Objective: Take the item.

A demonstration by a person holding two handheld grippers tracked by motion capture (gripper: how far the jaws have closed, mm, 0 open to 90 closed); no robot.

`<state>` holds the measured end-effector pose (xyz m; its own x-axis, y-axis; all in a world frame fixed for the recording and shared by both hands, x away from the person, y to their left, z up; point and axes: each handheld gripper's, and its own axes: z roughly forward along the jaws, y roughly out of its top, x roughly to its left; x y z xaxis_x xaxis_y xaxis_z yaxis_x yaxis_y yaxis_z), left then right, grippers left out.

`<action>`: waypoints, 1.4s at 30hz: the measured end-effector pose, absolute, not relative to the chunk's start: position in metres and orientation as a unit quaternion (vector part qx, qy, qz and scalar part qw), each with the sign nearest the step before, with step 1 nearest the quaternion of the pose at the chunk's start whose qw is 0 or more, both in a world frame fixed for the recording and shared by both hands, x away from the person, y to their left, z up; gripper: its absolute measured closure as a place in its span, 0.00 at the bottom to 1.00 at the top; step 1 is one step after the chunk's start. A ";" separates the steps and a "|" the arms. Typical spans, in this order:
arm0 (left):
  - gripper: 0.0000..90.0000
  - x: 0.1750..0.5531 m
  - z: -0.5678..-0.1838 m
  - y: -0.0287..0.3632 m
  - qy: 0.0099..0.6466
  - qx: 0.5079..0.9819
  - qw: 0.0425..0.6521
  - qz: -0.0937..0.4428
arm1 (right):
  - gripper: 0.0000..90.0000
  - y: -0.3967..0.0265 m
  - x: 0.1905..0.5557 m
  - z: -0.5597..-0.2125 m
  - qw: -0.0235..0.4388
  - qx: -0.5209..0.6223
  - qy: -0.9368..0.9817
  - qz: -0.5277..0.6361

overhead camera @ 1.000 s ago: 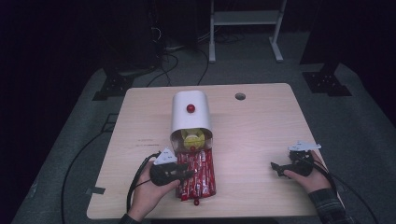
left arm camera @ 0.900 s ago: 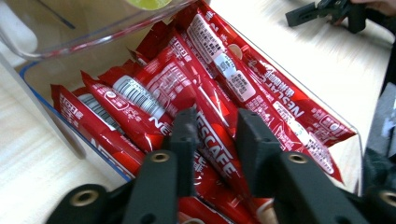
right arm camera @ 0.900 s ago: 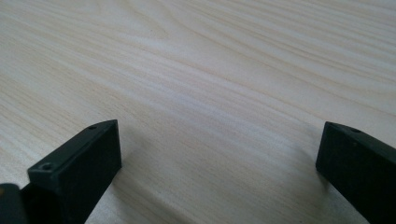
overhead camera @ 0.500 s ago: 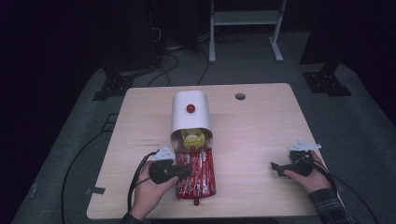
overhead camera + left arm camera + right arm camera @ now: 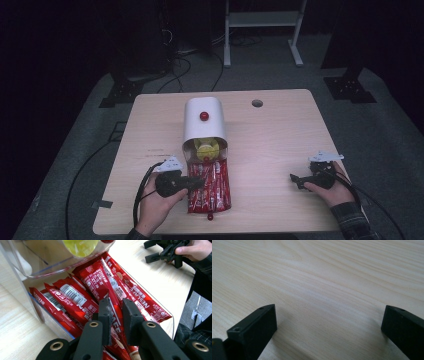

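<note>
A white dispenser (image 5: 202,125) with a red knob lies at mid-table, its clear mouth holding a yellow capsule (image 5: 205,149). Below it a clear tray (image 5: 152,300) holds several red stick packets (image 5: 212,187). My left gripper (image 5: 199,182) reaches into the tray from the left. In the left gripper view its jaws (image 5: 115,312) are drawn close, shut on one red stick packet (image 5: 100,282) that runs up between them. My right gripper (image 5: 295,178) rests on the table at the right, open. Between its jaws (image 5: 329,320) there is only bare wood.
A round hole (image 5: 257,103) sits in the tabletop (image 5: 280,145) at the back right. A small red piece (image 5: 210,216) lies at the tray's near end. Cables trail from both grippers. A white stand (image 5: 260,20) is on the dark floor beyond the table.
My left hand has shifted slightly toward the left over the tray's edge. The right hand has not moved.
</note>
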<state>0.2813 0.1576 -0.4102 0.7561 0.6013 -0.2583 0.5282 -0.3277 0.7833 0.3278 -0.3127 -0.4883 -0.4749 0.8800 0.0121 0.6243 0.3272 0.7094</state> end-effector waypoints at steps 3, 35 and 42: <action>0.87 0.280 -0.408 0.161 0.345 0.814 0.465 0.044 | 0.00 -0.313 0.328 -0.488 0.192 0.475 0.792 0.333; 0.87 0.268 -0.400 0.190 0.358 0.802 0.475 0.057 | 0.00 -0.313 0.328 -0.488 0.192 0.475 0.792 0.333; 0.87 0.267 -0.400 0.199 0.367 0.797 0.476 0.062 | 0.00 -0.313 0.328 -0.488 0.192 0.475 0.792 0.333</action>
